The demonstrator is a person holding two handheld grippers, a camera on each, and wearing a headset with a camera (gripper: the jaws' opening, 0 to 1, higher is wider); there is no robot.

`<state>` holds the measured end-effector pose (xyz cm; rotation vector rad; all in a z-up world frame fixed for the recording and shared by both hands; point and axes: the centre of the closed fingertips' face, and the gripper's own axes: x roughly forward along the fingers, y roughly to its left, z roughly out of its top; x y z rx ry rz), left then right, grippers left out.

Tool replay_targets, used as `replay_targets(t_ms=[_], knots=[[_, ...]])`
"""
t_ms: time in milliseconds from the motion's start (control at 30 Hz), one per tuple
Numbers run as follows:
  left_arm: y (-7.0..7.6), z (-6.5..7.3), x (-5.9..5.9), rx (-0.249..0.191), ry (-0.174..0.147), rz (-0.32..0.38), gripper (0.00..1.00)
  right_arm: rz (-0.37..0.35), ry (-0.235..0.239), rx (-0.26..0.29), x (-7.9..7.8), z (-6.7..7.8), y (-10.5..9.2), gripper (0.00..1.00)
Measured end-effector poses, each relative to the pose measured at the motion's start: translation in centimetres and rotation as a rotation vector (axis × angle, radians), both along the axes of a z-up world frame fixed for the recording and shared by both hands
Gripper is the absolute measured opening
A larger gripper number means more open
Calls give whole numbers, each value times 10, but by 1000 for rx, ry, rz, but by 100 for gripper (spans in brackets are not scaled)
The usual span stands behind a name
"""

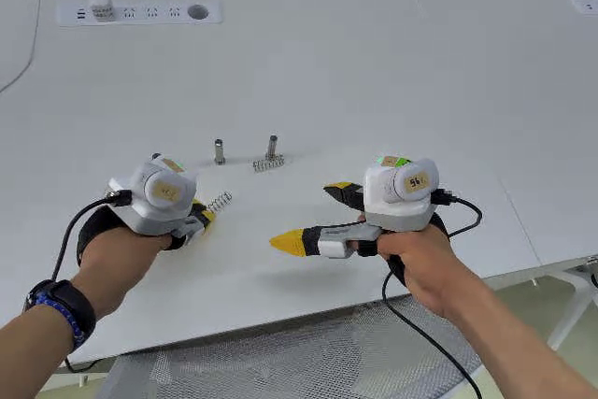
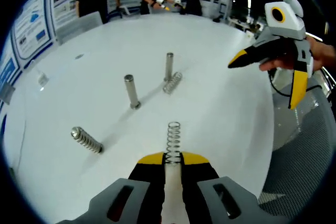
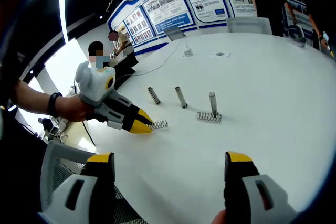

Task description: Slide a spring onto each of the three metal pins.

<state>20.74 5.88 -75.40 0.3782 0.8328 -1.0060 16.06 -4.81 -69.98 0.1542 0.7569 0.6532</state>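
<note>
left tool (image 2: 172, 157) low, pinching spring (image 2: 173, 136) | right tool (image 3: 169, 157) low, jaws wide

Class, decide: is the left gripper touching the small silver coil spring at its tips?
Touching: the left gripper view shows the left gripper pinching the small silver coil spring endwise.

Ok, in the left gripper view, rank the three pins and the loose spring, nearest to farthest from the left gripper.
From the left gripper, gripping the held spring:
1. Pin wearing a spring, low left.
2. Bare pin, centre.
3. Loose spring and far pin, upper centre, side by side: too close to call.
</note>
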Motion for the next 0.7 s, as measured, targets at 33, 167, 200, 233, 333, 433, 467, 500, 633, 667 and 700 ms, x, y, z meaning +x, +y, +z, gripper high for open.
replay_targets(t_ms=[33,167,200,233,333,433,467,500,633,667,700], knots=[[1,1,0,-3,1,3,10,3,1,1,0,0,1,87],[8,3,-2,-15,8,22,10,11,4,5,-1,-2,5,87],[9,4,-2,-16,9,25,10,12,5,6,-1,-2,5,87],[11,4,-3,-17,8,28,10,13,6,7,-1,-2,6,87],[15,5,-5,-17,9,34,10,17,9,9,-2,-2,8,87],[18,4,-6,-10,16,42,10,22,8,10,-2,-2,9,87],[19,5,-8,-16,20,47,10,22,9,11,-1,-3,10,86],[19,5,-7,-20,24,52,10,23,10,11,-1,-3,11,86],[22,7,-8,-27,23,61,10,27,11,18,1,-2,13,86],[23,8,-8,-31,23,66,10,28,10,20,1,-2,14,85],[24,9,-7,-35,24,73,10,30,11,23,1,-1,15,85]])
